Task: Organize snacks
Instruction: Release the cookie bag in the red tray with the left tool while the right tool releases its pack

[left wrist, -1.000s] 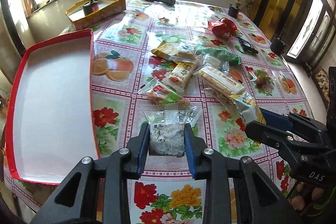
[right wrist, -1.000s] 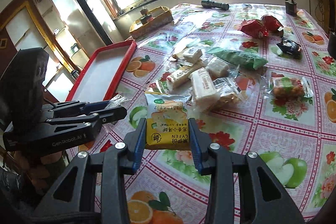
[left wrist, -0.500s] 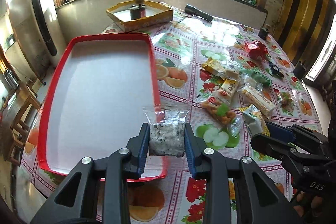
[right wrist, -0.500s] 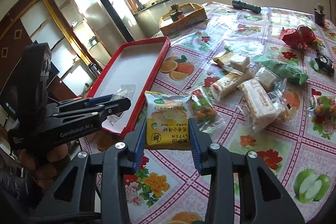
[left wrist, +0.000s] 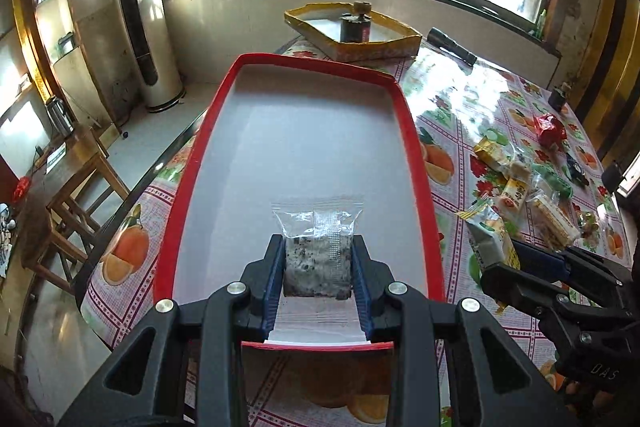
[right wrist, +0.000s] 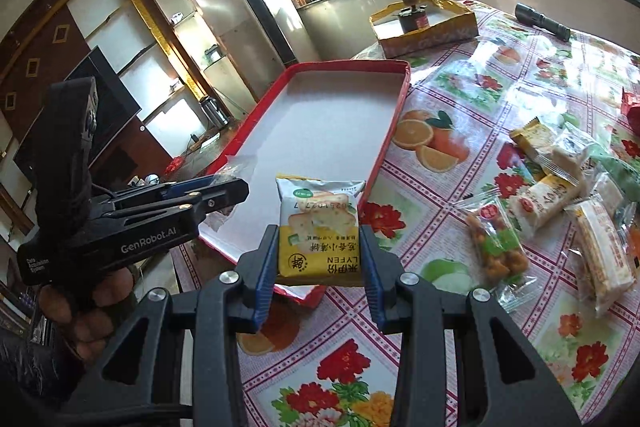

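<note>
My left gripper (left wrist: 318, 259) is shut on a clear packet with a grey speckled bar (left wrist: 318, 259), held above the near end of the red tray (left wrist: 412, 131) with its white floor. My right gripper (right wrist: 319, 255) is shut on a yellow cracker packet (right wrist: 320, 223), held over the tray's (right wrist: 394, 115) near right corner. In the right wrist view the left gripper (right wrist: 224, 193) shows at the left, over the tray, with a hand below it. The right gripper (left wrist: 496, 259) with its yellow packet shows at the right of the left wrist view. Several loose snack packets (right wrist: 560, 195) lie on the floral tablecloth right of the tray.
A yellow box (left wrist: 352, 31) with a dark jar stands behind the tray, a black torch (left wrist: 452, 47) beside it. Red wrappers (left wrist: 550, 127) lie far right. The table edge runs left of the tray, with a wooden stool (left wrist: 68, 187) and floor below.
Both grippers have carried their packets leftwards from over the tablecloth to over the red tray. The grips have not changed.
</note>
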A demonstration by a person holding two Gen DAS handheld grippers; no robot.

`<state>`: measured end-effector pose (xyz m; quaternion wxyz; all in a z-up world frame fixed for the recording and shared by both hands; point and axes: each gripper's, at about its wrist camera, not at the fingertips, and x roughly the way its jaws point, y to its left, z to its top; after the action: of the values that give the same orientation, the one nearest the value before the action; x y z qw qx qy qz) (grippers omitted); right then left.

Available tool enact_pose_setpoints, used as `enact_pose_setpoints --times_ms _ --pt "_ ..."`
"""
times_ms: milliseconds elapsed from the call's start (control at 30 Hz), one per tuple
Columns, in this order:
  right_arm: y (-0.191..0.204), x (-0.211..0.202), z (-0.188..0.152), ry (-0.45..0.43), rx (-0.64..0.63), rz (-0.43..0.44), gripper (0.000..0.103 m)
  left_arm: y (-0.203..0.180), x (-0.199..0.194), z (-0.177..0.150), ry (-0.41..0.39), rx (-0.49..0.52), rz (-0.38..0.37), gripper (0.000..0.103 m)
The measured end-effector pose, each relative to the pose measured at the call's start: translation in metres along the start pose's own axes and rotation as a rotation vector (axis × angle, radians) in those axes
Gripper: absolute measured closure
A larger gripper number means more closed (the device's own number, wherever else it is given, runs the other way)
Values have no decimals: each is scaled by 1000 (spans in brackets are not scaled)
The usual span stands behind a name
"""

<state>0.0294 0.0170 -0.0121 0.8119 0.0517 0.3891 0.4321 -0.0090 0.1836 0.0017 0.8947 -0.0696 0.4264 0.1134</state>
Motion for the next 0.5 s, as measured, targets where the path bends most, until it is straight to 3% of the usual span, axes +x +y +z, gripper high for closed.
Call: enact_pose_setpoints --times_ms 500 --pt "19 58 7 73 -31 31 62 25 24 2 32 -33 32 72"
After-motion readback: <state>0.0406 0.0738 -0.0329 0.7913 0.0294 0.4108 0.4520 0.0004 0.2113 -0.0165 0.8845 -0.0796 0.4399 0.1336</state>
